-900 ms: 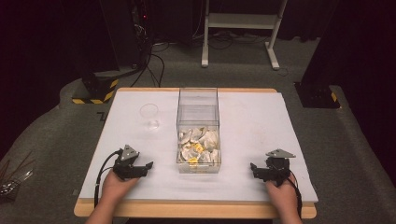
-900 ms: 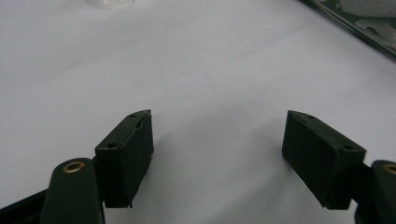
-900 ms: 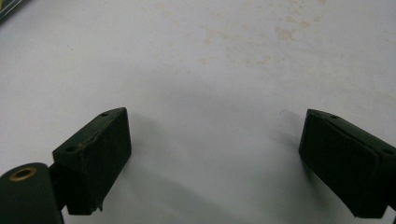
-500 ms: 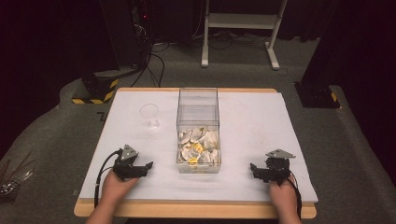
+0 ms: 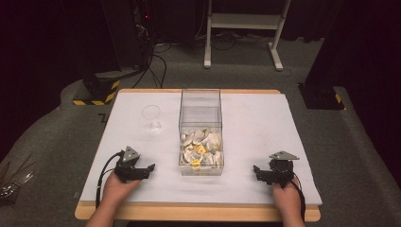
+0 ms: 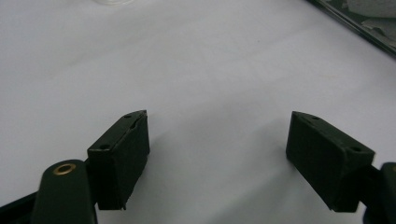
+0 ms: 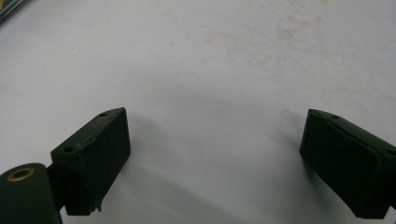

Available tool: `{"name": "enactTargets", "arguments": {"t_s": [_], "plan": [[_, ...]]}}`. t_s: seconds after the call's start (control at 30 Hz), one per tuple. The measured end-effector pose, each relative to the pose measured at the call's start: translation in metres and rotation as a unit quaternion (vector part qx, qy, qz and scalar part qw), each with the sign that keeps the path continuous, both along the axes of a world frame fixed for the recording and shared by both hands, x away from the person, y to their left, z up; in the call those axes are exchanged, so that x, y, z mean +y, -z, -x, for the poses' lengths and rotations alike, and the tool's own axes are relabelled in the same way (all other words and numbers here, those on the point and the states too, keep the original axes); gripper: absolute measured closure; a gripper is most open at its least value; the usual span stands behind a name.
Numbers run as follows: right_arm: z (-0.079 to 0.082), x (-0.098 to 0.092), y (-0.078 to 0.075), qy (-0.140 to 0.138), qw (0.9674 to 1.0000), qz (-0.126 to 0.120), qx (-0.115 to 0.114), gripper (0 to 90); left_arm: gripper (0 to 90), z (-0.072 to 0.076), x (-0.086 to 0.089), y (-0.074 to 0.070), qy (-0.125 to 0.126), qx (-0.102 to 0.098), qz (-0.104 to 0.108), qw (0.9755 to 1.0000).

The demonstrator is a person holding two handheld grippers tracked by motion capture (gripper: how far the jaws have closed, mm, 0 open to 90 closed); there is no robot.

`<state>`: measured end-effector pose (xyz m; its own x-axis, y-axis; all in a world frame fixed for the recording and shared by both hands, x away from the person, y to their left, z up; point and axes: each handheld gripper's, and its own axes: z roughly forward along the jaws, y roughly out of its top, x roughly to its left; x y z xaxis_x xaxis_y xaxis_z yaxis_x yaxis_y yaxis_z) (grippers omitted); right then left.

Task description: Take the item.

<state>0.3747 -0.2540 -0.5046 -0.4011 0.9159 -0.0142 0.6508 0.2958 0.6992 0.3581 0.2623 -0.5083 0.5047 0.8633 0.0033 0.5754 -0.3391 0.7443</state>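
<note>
A clear plastic box (image 5: 200, 127) stands in the middle of the white table (image 5: 255, 123), with pale and yellow wrapped pieces (image 5: 201, 147) heaped at its near end. A small clear cup (image 5: 152, 117) stands to the box's left. My left gripper (image 5: 147, 170) rests on the table at the near left, open, with bare white table between its jaws (image 6: 217, 142). At the near right my right gripper (image 5: 257, 173) rests on the table, likewise open over bare surface (image 7: 215, 154). Both point toward the box.
The box's corner (image 6: 369, 25) and the cup's base (image 6: 112, 2) show at the top of the left gripper view. Faint brownish stains (image 7: 247, 35) mark the table ahead of the right gripper. Beyond the table stand a white frame (image 5: 246, 28) and black equipment with cables (image 5: 123, 42).
</note>
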Motion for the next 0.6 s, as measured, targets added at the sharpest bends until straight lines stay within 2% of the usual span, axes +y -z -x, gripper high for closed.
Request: {"name": "enactTargets", "arguments": {"t_s": [0.07, 0.1, 0.13, 0.2, 0.23, 0.37, 0.43, 0.47, 0.6], "plan": [[0.0002, 0.0001, 0.0000, 0.000, 1.0000, 0.001, -0.001, 8.3, 21.5, -0.0003, -0.0005, -0.0005, -0.001, 0.001, -0.002, 1.0000], [0.0003, 0.0002, -0.0001, 0.000, 1.0000, 0.001, -0.001, 8.3, 21.3, 0.0004, -0.0006, -0.0013, -0.002, -0.005, -0.007, 1.0000], [0.0003, 0.0002, -0.0001, 0.000, 1.0000, 0.001, -0.001, 8.3, 21.3, 0.0004, -0.0006, -0.0013, -0.002, -0.005, -0.007, 1.0000], [0.0004, 0.0003, -0.0001, 0.000, 1.0000, 0.001, -0.001, 8.3, 21.4, 0.0020, 0.0005, -0.0029, -0.002, -0.018, -0.002, 0.9998], [0.0004, 0.0003, -0.0001, 0.000, 1.0000, 0.001, -0.001, 8.3, 21.6, 0.0031, 0.0018, -0.0041, -0.001, -0.017, 0.007, 0.9998], [0.0003, 0.0003, -0.0001, 0.000, 1.0000, 0.001, -0.001, 8.3, 21.9, 0.0052, 0.0031, -0.0058, 0.002, -0.020, 0.016, 0.9997], [0.0003, 0.0003, -0.0001, 0.000, 1.0000, 0.001, -0.001, 8.3, 22.0, 0.0051, 0.0034, -0.0064, 0.005, -0.018, 0.017, 0.9997], [0.0003, 0.0003, -0.0001, 0.000, 1.0000, 0.001, -0.001, 8.3, 22.0, 0.0052, 0.0030, -0.0065, 0.007, -0.014, 0.025, 0.9996], [0.0003, 0.0004, -0.0001, 0.000, 1.0000, 0.001, -0.001, 8.3, 22.0, 0.0058, 0.0004, -0.0081, 0.014, -0.015, 0.024, 0.9995]]}}
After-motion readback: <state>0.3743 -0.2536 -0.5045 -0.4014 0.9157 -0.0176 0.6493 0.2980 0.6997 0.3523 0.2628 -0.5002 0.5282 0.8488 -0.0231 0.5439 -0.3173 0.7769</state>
